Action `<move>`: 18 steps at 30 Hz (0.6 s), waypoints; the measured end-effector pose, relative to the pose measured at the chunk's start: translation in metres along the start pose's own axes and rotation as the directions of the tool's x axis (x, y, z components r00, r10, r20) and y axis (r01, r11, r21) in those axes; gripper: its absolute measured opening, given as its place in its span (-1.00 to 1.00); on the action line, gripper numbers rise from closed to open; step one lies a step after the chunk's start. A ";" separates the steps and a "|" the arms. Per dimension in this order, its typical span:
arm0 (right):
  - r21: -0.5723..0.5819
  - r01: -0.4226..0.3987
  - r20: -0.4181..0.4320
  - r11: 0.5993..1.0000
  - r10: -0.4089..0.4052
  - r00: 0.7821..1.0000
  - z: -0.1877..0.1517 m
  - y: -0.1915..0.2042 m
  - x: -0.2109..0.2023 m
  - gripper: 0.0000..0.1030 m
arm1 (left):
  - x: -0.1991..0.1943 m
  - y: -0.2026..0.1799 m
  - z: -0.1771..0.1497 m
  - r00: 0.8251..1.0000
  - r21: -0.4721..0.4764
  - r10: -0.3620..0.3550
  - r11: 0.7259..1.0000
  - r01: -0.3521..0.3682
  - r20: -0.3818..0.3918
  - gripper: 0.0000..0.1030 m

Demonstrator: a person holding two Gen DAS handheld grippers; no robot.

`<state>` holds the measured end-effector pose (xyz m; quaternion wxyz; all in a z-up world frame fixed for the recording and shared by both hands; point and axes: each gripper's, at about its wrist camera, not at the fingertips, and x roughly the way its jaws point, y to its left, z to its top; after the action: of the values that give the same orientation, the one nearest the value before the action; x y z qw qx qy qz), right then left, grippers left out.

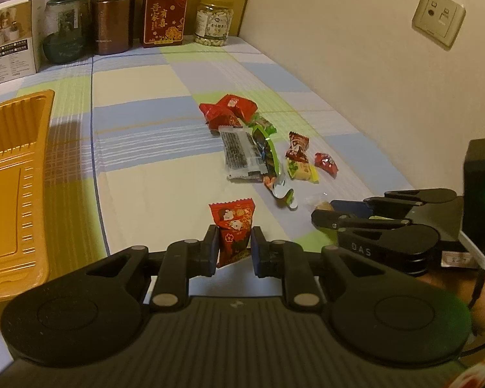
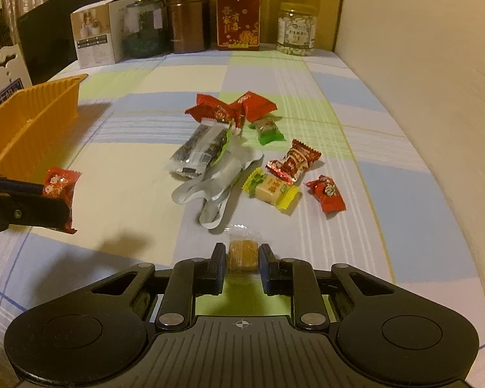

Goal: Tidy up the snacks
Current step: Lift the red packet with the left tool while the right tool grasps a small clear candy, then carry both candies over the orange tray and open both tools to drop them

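My left gripper [image 1: 234, 245] is shut on a red printed candy packet [image 1: 232, 226], held upright above the checked cloth; from the right wrist view the same packet [image 2: 59, 187] shows at the left gripper's tip. My right gripper [image 2: 242, 258] is shut on a small brown candy in clear wrap [image 2: 242, 253] at the near edge of the pile. Loose snacks lie mid-table: red packets [image 2: 229, 110], a dark seaweed-like bar [image 2: 197, 153], silver wrappers [image 2: 216, 177], a yellow candy [image 2: 271, 190], a green one [image 2: 266, 131]. An orange tray [image 1: 13, 177] sits at the left.
Along the far edge stand a white box [image 2: 95, 32], a glass jar [image 2: 144, 30], a brown canister [image 2: 187, 17], a red gift box [image 2: 238, 19] and a nut jar [image 2: 296, 29]. A wall [image 1: 371, 64] with sockets runs along the right side.
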<state>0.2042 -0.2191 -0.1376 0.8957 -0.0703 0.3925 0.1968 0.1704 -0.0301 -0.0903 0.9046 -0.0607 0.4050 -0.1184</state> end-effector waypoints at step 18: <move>-0.039 -0.223 0.169 0.974 0.227 0.959 0.082 0.108 -0.072 -0.58 | -0.107 0.070 0.019 0.983 -0.059 0.148 0.988 -0.142 0.109 -0.65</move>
<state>0.1710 -0.1191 -0.0262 0.8973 -0.0169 0.3170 0.3066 0.1270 0.0655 -0.0149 0.9304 -0.0607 0.3594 -0.0383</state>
